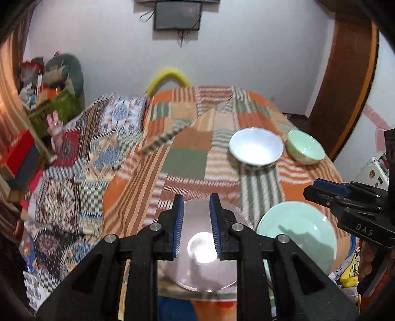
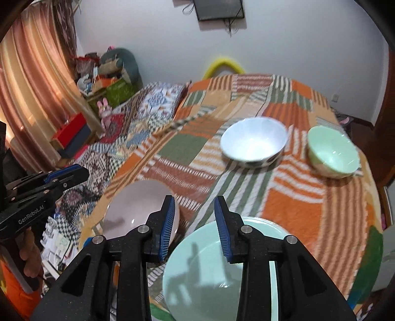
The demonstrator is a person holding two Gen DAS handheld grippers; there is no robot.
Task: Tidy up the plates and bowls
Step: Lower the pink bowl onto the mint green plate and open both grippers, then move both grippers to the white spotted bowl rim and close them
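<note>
Plates lie under both pairs of parted, empty fingers: the left gripper hovers over a pale pink plate, the right gripper over a mint-green plate. Farther across the striped orange blanket sit a white bowl and green bowl.

— What sits below the left hand-held gripper?
— A pale plate on the patchwork table, jaws apart; a mint plate beside it, two bowls beyond.

Patchwork blanket, striped curtain — wall screen, red box
</note>
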